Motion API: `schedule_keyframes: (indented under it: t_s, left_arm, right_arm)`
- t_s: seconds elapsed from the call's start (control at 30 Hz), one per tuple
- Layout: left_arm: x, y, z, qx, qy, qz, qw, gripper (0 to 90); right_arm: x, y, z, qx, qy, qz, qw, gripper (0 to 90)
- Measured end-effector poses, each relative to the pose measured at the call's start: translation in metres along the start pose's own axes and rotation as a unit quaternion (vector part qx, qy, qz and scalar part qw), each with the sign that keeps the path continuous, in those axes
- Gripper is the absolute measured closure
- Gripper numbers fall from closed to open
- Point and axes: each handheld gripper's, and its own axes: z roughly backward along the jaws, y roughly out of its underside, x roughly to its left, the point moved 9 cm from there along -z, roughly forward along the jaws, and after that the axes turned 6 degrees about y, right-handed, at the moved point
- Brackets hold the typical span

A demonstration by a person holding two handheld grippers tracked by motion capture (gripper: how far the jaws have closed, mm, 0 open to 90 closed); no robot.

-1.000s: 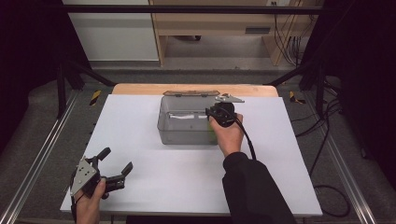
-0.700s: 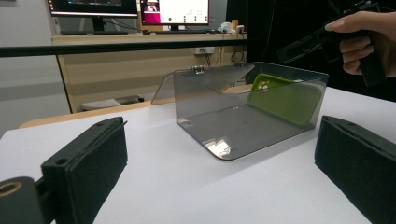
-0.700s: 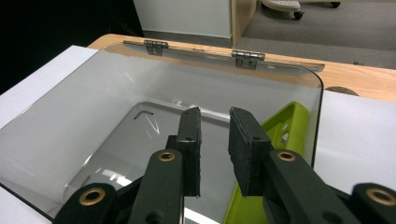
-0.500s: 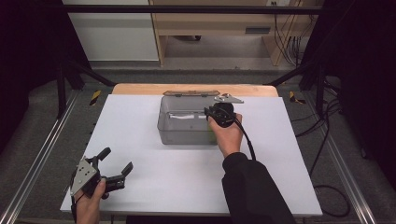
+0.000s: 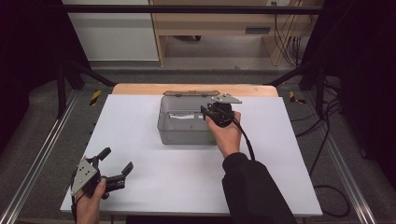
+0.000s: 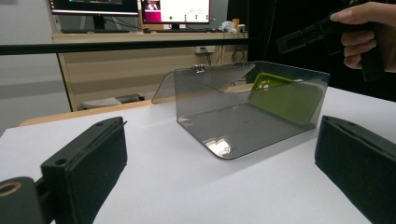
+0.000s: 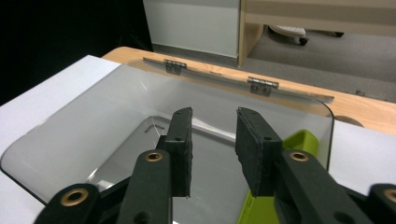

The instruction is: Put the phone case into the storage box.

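Barely anything has moved: the right gripper (image 5: 207,112) still hovers over the open box (image 5: 184,122), jaws narrowly parted and empty. Likely the green case (image 7: 299,140) comes next; the left gripper (image 5: 114,168) waits wide open.

Your left hand (image 5: 88,198) rests at the near left corner, holding the left gripper (image 5: 114,168) low with its jaws spread wide and empty, while your right arm (image 5: 252,182) reaches far to the centre, the right gripper (image 7: 212,140) tilted downward, jaws parted with nothing between.
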Motion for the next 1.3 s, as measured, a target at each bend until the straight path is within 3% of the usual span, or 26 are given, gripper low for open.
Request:
schedule_keyframes:
  t_s: [0.5,1.0,1.3]
  left_arm:
    - [0.0,0.0,0.0,0.001,0.0,0.001,1.0,2.1]
    - [0.001,0.001,0.0,0.002,-0.002,0.004,1.0,2.0]
    - [0.002,0.002,-0.001,0.004,-0.007,0.012,0.9999,1.3]
  right_arm:
    - [0.011,-0.016,0.003,-0.06,-0.01,0.002,0.9981,31.4]
    - [0.011,-0.022,0.009,-0.078,0.003,0.013,0.9969,11.5]
    - [0.009,-0.025,0.017,-0.085,0.002,0.018,0.9962,8.1]
